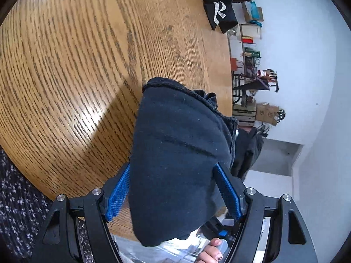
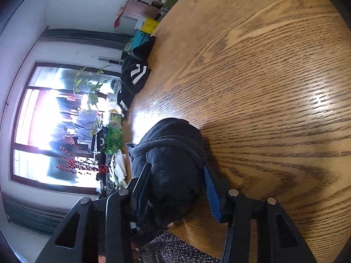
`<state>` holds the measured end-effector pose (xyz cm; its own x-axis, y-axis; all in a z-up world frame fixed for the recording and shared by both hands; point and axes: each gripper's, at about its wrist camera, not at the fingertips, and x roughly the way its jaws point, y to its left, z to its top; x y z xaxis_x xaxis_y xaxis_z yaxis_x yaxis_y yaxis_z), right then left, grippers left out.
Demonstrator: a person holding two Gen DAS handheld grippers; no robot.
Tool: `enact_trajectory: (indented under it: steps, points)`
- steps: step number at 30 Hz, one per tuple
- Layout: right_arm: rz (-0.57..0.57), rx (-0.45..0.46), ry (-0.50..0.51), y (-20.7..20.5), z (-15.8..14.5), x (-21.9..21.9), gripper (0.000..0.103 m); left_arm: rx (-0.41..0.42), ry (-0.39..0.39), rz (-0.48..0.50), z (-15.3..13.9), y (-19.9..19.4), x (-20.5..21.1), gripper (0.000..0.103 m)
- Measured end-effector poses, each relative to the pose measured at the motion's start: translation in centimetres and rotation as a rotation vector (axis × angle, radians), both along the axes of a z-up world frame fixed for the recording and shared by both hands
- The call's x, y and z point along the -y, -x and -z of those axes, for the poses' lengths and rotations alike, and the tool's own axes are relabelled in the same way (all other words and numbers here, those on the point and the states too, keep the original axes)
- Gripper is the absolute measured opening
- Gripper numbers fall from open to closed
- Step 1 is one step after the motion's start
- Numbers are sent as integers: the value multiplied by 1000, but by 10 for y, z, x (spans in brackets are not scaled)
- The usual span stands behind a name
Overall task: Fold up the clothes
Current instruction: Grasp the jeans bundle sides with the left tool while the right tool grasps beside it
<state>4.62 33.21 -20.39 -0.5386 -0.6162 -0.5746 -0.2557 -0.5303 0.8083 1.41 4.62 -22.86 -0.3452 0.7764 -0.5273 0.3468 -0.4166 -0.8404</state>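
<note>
Sagging thickly, the cloth (image 1: pixel 175 157) looked soft and light. Both the left hand-held gripper (image 1: pixel 173 186) and the right hand-held gripper (image 2: pixel 175 188) clamped bunched folds over the surface (image 1: pixel 87 65); edges toward 12 o'clock seemed better holds.

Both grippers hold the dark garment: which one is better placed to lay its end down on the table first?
Left, probably: its left gripper holds broad navy garment over open wooden table; the right gripper grips a bunched wad.

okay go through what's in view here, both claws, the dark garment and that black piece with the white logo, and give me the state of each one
left claw: shut on a thick bunch of the dark garment.
right claw: shut on another bunch of the garment.
dark garment: bunched up, gripped by both claws over the table, not folded flat.
black clothing with white logo: crumpled heap at the table's far edge, untouched.
wooden table: bare where visible.
</note>
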Motion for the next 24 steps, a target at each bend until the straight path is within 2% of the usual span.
enact_trajectory:
  steps: [2, 4, 5, 7, 11, 13, 14, 16, 21, 24]
  points:
    - [-31, -9, -59, 0, -5, 4, 50, -3, 36, 18, -3, 2, -1, 76]
    - [-62, -19, -126, 0, -10, 7, 55, -6, 80, 40, -6, 4, -2, 76]
    - [-74, -22, -169, 0, -12, 7, 56, -14, 130, 54, -10, 5, -2, 76]
    - [-100, -28, -250, 0, -15, 8, 61, -45, 270, 79, -23, 5, -2, 76]
    - [-164, -48, -342, 1, -18, 9, 68, -183, 651, 180, -64, 5, -22, 76]
    - [-189, -56, -368, 2, -18, 8, 72, -240, 793, 245, -78, 4, -38, 76]
    - [-199, -58, -364, 3, -17, 8, 72, -250, 867, 281, -81, 4, -47, 76]
    - [-213, -62, -334, 5, -14, 5, 72, -237, 962, 343, -76, 6, -55, 76]
    - [-227, -51, -212, 8, 0, -4, 73, -191, 963, 360, -59, 4, -51, 76]
    - [-243, -60, -182, 10, 5, -3, 78, -185, 977, 378, -56, 4, -51, 78]
